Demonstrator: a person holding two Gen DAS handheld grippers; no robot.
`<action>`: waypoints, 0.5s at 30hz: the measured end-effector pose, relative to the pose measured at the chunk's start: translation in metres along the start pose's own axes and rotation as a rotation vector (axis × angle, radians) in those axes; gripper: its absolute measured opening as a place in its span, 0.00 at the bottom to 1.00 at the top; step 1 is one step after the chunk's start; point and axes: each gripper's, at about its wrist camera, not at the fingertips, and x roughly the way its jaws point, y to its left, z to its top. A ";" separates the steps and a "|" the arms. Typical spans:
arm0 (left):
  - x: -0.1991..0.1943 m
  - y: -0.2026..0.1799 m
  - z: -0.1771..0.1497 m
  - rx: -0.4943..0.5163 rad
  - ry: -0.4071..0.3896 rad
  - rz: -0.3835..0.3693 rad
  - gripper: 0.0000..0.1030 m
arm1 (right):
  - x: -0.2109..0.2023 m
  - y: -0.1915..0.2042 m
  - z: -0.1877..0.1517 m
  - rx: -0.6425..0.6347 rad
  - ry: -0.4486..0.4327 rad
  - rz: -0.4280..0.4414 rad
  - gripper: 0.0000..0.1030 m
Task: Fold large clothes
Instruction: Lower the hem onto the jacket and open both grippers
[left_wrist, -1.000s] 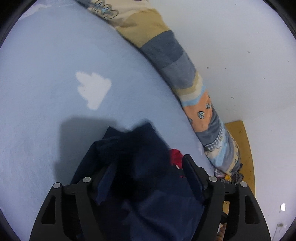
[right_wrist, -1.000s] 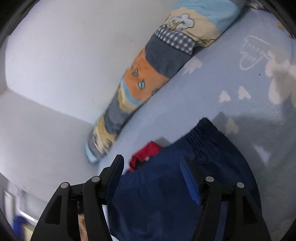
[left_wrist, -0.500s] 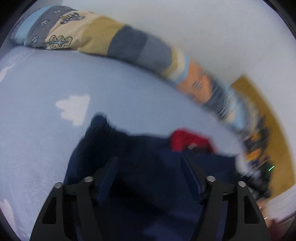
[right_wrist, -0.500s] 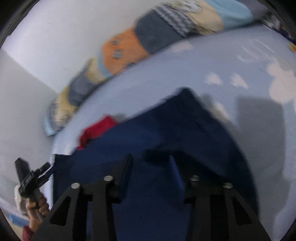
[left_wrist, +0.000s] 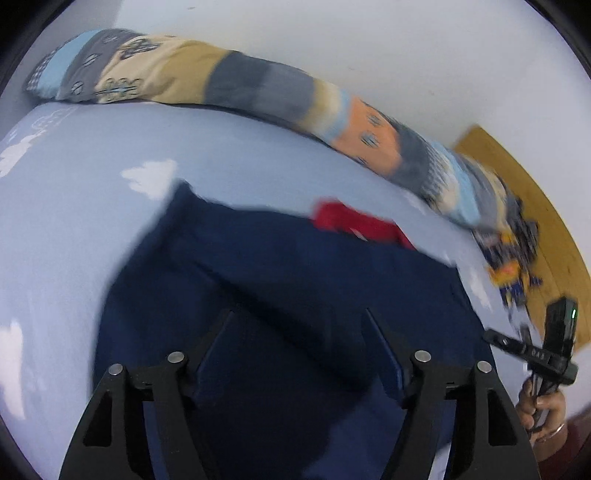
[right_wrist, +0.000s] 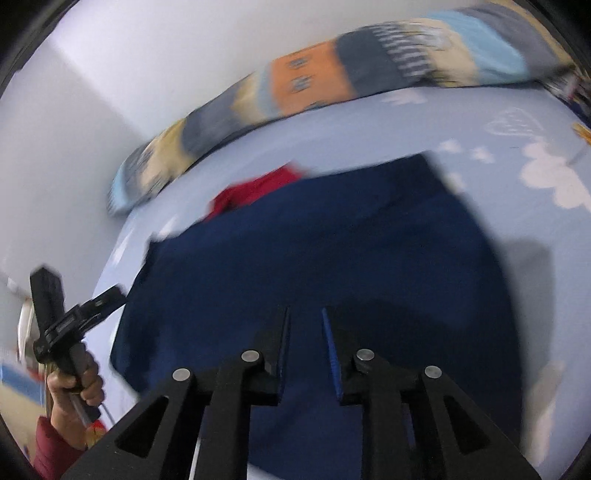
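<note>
A large navy garment (left_wrist: 295, 266) lies spread on the light blue bed sheet (left_wrist: 74, 206), and its far edge covers part of a red garment (left_wrist: 354, 221). My left gripper (left_wrist: 295, 319) is open just above the navy cloth, holding nothing. In the right wrist view the same navy garment (right_wrist: 332, 240) fills the middle, with the red garment (right_wrist: 251, 192) behind it. My right gripper (right_wrist: 306, 314) has its fingers drawn together to a narrow slit with navy cloth in it. Both views are motion-blurred.
A long patchwork bolster (left_wrist: 258, 85) lies against the white wall at the far side of the bed. Beyond the bed's right end are a wooden floor (left_wrist: 535, 206) and a dark patterned heap (left_wrist: 513, 266). A hand (right_wrist: 74, 384) in a red sleeve holds the other gripper.
The navy garment went from a bunched heap to spread flat. My left gripper let go of the cloth and backed off. My right gripper's fingers narrowed from wide open to almost together.
</note>
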 end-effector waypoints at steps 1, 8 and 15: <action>-0.004 -0.010 -0.011 0.015 0.004 -0.002 0.68 | 0.002 0.016 -0.008 -0.023 0.013 0.006 0.22; 0.012 -0.049 -0.076 0.118 0.114 0.072 0.66 | 0.044 0.070 -0.065 -0.128 0.103 -0.032 0.17; -0.001 -0.017 -0.096 0.129 0.082 0.171 0.62 | 0.012 -0.008 -0.065 -0.005 0.097 -0.202 0.14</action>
